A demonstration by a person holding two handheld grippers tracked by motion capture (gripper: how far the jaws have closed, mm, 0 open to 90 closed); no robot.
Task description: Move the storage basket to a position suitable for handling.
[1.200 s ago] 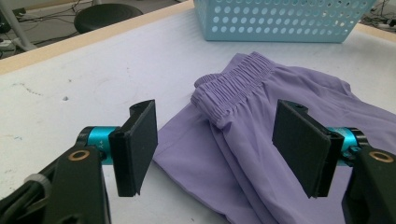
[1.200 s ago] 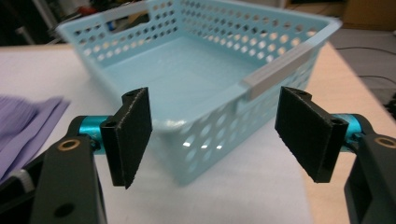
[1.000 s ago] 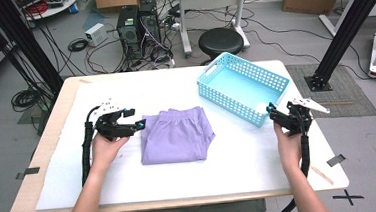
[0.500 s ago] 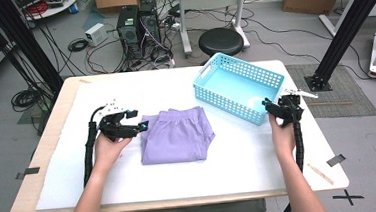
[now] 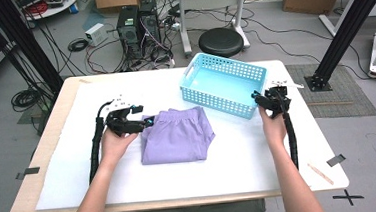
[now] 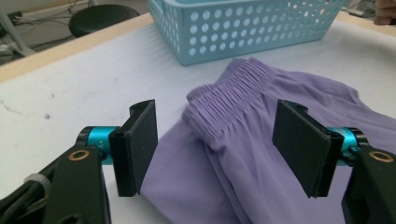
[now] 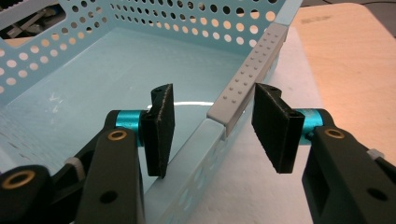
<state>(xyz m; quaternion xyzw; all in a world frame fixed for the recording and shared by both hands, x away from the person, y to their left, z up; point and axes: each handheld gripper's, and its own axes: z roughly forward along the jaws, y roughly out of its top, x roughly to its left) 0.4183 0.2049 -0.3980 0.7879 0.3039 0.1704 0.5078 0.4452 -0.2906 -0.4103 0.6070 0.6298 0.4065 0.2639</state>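
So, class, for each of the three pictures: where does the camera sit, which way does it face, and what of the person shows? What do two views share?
High view: above the person's side, looking forward and down on the table; both forearms, left gripper, right gripper.
Left gripper view: on the left gripper, facing the purple shorts; its jaws are open.
Right gripper view: on the right gripper, jaws just closing astride the blue basket rim.
Shared: the basket appears throughout.

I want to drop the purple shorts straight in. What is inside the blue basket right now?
The blue basket looks empty: its bare floor shows in the high view and the right gripper view. The right gripper straddles its rim, one jaw inside. The near wall hides a strip of floor behind it.
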